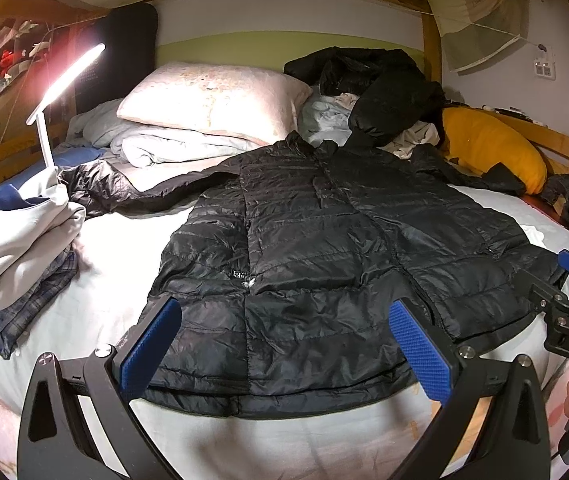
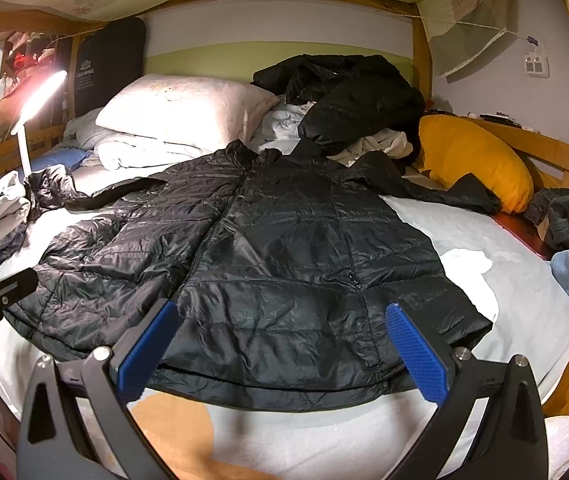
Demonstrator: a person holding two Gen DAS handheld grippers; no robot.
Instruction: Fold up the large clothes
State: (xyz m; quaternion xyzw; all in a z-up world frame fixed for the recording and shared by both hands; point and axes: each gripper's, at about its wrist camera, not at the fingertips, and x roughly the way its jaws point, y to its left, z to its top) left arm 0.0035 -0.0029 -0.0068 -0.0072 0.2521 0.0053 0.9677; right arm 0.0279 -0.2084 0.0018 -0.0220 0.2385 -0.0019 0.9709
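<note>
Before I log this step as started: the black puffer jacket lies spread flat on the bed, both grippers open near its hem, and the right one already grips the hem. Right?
Not quite. In the right wrist view the right gripper is open and grips nothing; the black puffer jacket lies flat on the bed. The left gripper is open too.

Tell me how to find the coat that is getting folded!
Look at the bed with the big pink pillow. In the middle lies a puffy black coat, spread flat with sleeves out. The other black coat is crumpled in a heap behind it.

Glossy quilted jacket (image 1: 324, 248); matt wooden bed frame (image 1: 430, 40).
</note>
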